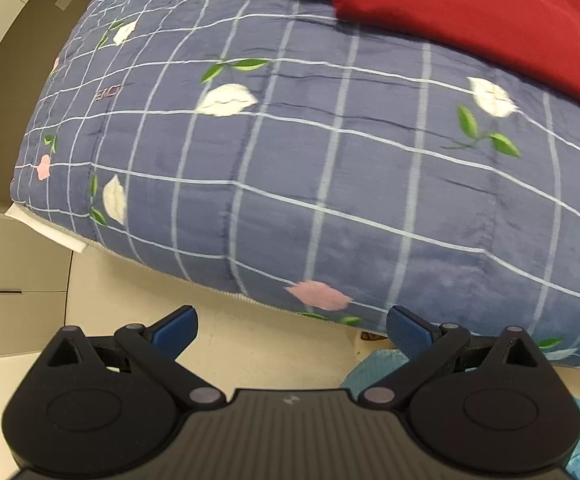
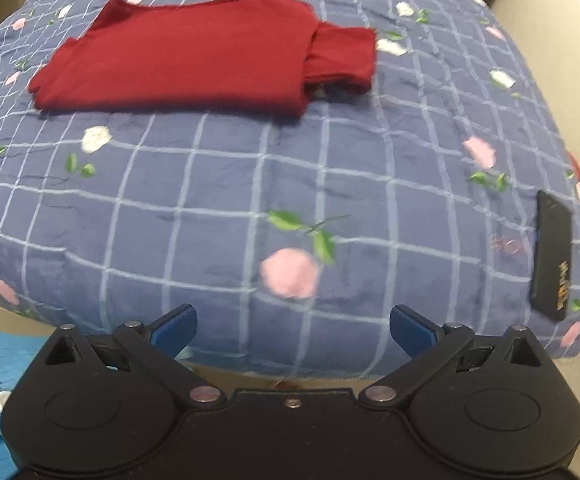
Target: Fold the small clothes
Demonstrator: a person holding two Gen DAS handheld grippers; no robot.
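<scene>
Right wrist view shows the right gripper (image 2: 293, 330) spread wide and empty, like the left gripper (image 1: 292, 330), with the partly folded dark red cotton garment (image 2: 193, 56) well ahead on the blue checked floral quilt (image 2: 290, 184), so both should pinch its near edge evenly.

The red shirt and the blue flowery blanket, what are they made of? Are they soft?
The red shirt looks like thin, matte knit fabric, probably cotton: it lies flat with soft folds. The blue flowery blanket seems plush and padded, maybe fleece: its surface is fuzzy and puffs between stitched lines. Both look soft.
</scene>
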